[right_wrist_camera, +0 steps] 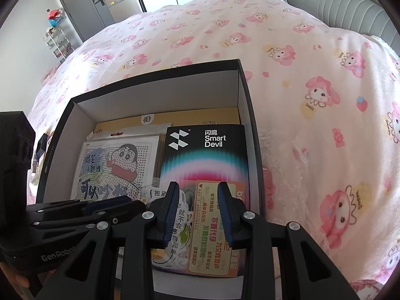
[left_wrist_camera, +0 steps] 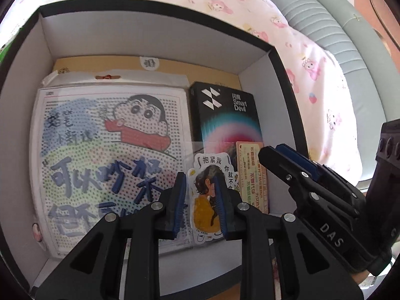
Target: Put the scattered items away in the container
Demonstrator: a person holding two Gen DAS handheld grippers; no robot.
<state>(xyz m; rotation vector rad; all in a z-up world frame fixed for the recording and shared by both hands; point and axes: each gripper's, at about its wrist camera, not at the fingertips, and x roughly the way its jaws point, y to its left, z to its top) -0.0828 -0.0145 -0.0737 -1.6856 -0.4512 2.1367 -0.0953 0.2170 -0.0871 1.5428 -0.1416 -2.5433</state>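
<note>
A bed covered with a pale pink fabric sheet printed with pink cartoon rabbits [right_wrist_camera: 225, 37] carries everything here. Directly on it sits 1 open rectangular cardboard box, black outside and white inside [right_wrist_camera: 246, 87], and just beside the box's right wall lies a crumpled piece of clear plastic film [right_wrist_camera: 297, 160]. A grey-green ribbed padded headboard [right_wrist_camera: 345, 2] borders the bed's far right edge.

The black box [right_wrist_camera: 250, 115], white inside, sits on the bed [right_wrist_camera: 300, 75]. Inside the box, the cartoon bead board [right_wrist_camera: 112, 165] lies left of the black Smart Devil package [right_wrist_camera: 207, 150]. A character sticker [right_wrist_camera: 182, 215] and an orange card [right_wrist_camera: 212, 237] overlap the package's near end. The right claw [right_wrist_camera: 198, 215] hovers over the card, jaws apart. The left claw [right_wrist_camera: 107, 205] reaches in from the box's left.
</note>
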